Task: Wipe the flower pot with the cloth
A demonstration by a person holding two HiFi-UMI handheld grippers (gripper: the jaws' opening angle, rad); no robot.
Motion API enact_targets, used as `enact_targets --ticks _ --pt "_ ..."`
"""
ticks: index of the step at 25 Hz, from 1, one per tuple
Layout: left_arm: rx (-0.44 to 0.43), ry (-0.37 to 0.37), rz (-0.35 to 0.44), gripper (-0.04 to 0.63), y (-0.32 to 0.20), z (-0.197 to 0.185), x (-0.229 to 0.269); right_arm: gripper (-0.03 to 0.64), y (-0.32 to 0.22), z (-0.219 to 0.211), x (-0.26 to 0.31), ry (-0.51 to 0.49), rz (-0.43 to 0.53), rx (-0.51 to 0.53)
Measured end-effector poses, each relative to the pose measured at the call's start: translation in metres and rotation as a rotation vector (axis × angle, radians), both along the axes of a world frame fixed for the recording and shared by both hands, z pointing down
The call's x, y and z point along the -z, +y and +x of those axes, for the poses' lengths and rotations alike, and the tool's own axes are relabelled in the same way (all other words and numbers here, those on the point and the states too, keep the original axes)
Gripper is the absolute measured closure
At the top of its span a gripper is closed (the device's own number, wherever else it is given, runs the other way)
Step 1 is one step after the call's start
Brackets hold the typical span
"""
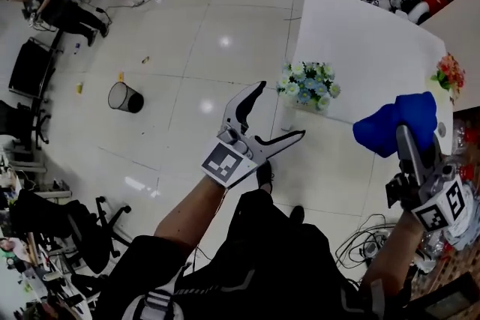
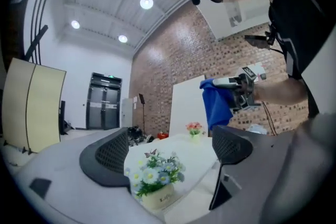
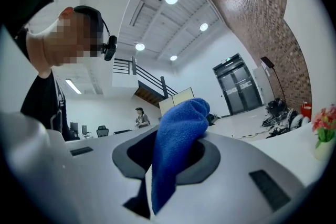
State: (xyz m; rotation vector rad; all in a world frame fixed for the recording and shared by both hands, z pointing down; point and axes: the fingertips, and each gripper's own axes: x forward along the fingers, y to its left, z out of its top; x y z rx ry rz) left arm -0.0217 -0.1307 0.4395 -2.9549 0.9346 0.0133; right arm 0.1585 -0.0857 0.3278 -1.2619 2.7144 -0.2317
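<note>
A small cream pot of blue and white flowers (image 1: 307,86) stands at the near edge of the white table (image 1: 367,49). My left gripper (image 1: 281,113) hangs in the air just short of it, open and empty. In the left gripper view the pot (image 2: 156,198) shows low between the spread jaws, some way off, and touches neither. My right gripper (image 1: 409,134) is raised at the right, shut on a blue cloth (image 1: 397,122) that bunches over its tips. In the right gripper view the cloth (image 3: 176,149) hangs between the closed jaws.
A second pot with red and orange flowers (image 1: 448,73) stands at the table's far right edge. On the floor are a black waste bin (image 1: 125,97), cables (image 1: 360,243) and, at the left, office chairs (image 1: 82,228). A person (image 1: 45,4) is far left.
</note>
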Motion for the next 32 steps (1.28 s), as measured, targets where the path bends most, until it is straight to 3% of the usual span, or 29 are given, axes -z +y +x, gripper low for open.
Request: enact_targets --ticks 2,5,7,8,13,16,25,26,28,32 --pt "0.052 0.033 0.016 0.125 0.030 0.003 0.027 0.540 0.023 0.007 0.010 0.013 0.013 0.013" --pt "0.130 0.076 0.079 0.144 0.075 0.009 0.074 0.540 0.060 0.016 0.024 0.044 0.032 0.032" --pt "0.176 0.082 0.114 0.243 0.103 0.012 0.097 0.540 0.084 0.019 0.033 0.034 0.045 0.044" --pt "0.186 0.082 0.117 0.279 0.117 0.013 0.105 0.540 0.096 0.017 0.037 0.020 0.050 0.054" --pt "0.213 0.125 0.098 0.334 0.164 -0.011 0.137 0.540 0.144 -0.011 0.050 0.029 0.075 0.094" --pt "0.241 0.146 0.096 0.382 0.192 -0.040 0.147 0.540 0.169 -0.034 0.048 0.009 0.070 0.074" --pt "0.177 0.224 0.063 0.506 0.277 -0.105 0.164 0.540 0.258 -0.093 0.041 -0.009 0.035 -0.030" --pt "0.176 0.224 0.056 0.506 0.286 -0.109 0.164 0.540 0.269 -0.096 0.040 -0.003 0.035 -0.034" --pt "0.194 0.205 0.059 0.590 0.302 -0.115 0.164 0.540 0.288 -0.102 0.041 0.013 0.043 -0.035" --pt "0.245 0.169 0.042 0.591 0.332 -0.115 0.159 0.540 0.320 -0.102 0.046 0.040 0.065 -0.020"
